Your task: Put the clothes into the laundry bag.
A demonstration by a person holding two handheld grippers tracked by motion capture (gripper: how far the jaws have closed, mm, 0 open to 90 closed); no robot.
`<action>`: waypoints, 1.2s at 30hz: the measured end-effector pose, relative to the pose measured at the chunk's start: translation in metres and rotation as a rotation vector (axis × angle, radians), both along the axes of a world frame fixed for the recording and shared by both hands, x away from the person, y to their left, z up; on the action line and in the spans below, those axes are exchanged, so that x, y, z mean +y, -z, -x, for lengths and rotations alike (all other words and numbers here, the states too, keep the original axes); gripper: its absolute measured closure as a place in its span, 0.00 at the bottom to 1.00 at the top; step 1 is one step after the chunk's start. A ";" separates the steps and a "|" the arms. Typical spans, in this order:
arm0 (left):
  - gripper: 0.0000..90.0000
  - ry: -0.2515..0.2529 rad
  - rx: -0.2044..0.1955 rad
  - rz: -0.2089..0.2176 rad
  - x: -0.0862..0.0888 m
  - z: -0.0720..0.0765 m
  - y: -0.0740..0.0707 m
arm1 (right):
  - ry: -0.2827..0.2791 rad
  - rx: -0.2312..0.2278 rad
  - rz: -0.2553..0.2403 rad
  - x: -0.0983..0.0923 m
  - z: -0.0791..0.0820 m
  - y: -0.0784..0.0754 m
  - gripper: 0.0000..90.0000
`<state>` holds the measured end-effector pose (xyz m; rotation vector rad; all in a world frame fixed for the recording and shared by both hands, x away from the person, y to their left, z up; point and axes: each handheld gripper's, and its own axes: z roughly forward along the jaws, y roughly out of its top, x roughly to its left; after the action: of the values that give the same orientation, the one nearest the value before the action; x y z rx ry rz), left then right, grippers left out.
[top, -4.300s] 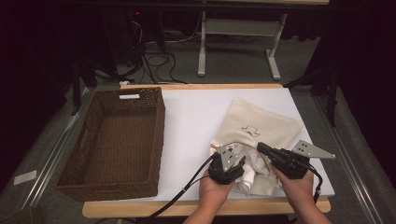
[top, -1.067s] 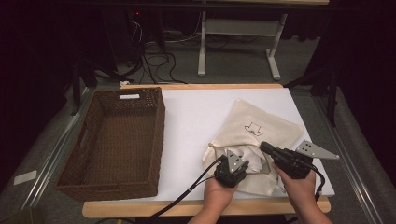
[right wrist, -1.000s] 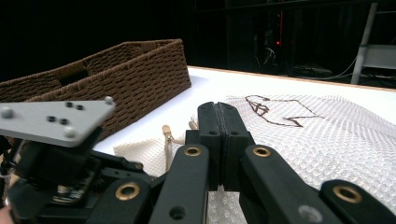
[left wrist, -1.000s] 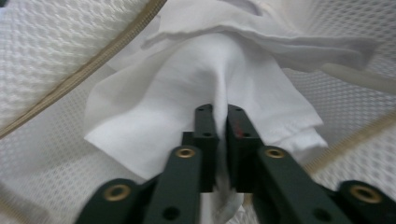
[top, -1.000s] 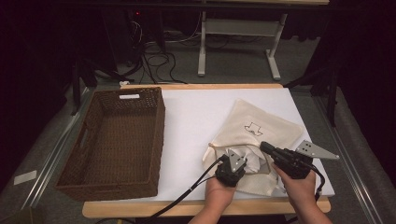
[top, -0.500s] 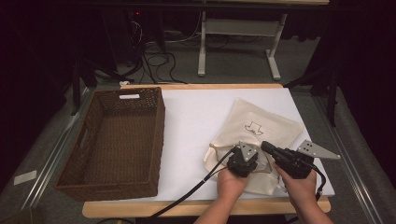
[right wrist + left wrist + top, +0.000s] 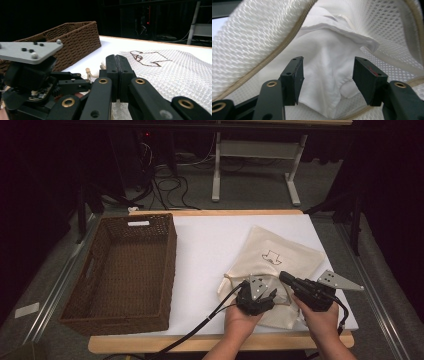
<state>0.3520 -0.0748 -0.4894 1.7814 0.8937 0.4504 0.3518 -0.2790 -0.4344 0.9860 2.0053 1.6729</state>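
A white mesh bag (image 7: 280,255) with a small dark print lies at the table's near right. My left gripper (image 7: 270,299) is at the bag's near mouth. In the left gripper view its jaws (image 7: 328,75) have just been opening and stand apart inside the bag (image 7: 257,37); a white cloth (image 7: 329,52) lies between and beyond them, and the pads are not pressing it. Just to its right, my right gripper (image 7: 284,278) points left at the same edge. Its jaws (image 7: 116,65) are shut flat together over the mesh (image 7: 175,70). I cannot tell whether they pinch the bag's edge.
A brown wicker basket (image 7: 170,255) stands on the left of the white table (image 7: 210,245), also seen in the right gripper view as the basket (image 7: 72,37). Cables trail off the table's near edge. A desk frame and wires stand on the floor beyond.
My left gripper has shifted slightly right and up at the bag's mouth and its jaws have opened. The right gripper has stayed put and shut.
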 end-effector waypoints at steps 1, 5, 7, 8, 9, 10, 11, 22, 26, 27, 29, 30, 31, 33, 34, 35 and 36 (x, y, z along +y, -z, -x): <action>0.47 0.004 0.000 0.002 0.001 0.001 -0.001 | -0.001 -0.001 0.000 0.000 0.000 0.000 1.00; 0.46 0.006 -0.007 0.005 0.005 0.006 -0.004 | -0.002 -0.002 -0.001 0.000 0.000 0.000 1.00; 0.46 0.005 -0.011 0.012 0.007 0.008 -0.005 | -0.001 0.000 0.001 0.000 0.000 0.000 1.00; 0.46 0.004 -0.014 0.013 0.008 0.009 -0.006 | -0.001 0.000 0.000 0.000 0.000 0.000 1.00; 0.46 0.004 -0.015 0.013 0.009 0.010 -0.007 | -0.001 -0.001 0.000 0.000 0.000 0.000 1.00; 0.46 0.002 -0.020 0.013 0.011 0.012 -0.008 | 0.000 -0.001 0.001 0.000 0.000 0.000 1.00; 0.46 -0.001 -0.024 0.011 0.012 0.013 -0.008 | 0.001 -0.002 0.001 0.000 0.000 0.000 1.00; 0.50 -0.043 -0.029 0.025 0.040 0.019 -0.011 | 0.000 -0.002 0.000 0.000 0.000 0.000 1.00; 0.50 -0.063 -0.035 0.030 0.052 0.021 -0.013 | 0.000 -0.003 0.002 0.000 0.000 0.000 1.00; 0.50 -0.067 -0.037 0.031 0.055 0.022 -0.013 | -0.001 -0.003 0.001 0.000 0.000 0.000 1.00; 0.51 -0.074 -0.044 0.029 0.060 0.024 -0.014 | 0.000 -0.002 0.000 0.000 0.000 0.000 1.00; 0.51 -0.077 -0.047 0.023 0.063 0.026 -0.015 | -0.001 -0.005 0.000 0.000 0.000 0.000 1.00; 0.51 -0.081 -0.052 0.018 0.066 0.027 -0.015 | 0.000 -0.005 -0.001 0.000 0.000 0.000 1.00; 0.51 -0.087 -0.053 0.014 0.072 0.029 -0.016 | -0.005 -0.007 0.000 0.001 0.000 0.000 1.00; 0.51 -0.090 -0.055 0.012 0.075 0.031 -0.016 | -0.003 -0.005 0.000 0.001 0.001 0.000 1.00; 0.51 -0.090 -0.057 0.002 0.078 0.033 -0.017 | -0.005 -0.005 0.000 0.001 0.001 0.000 1.00; 0.51 -0.095 -0.062 -0.004 0.081 0.034 -0.017 | -0.003 -0.004 0.001 0.001 0.001 0.000 1.00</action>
<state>0.3177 0.0066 -0.4722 1.7238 0.9369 0.5661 0.3507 -0.2783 -0.4340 0.9794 2.0054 1.6743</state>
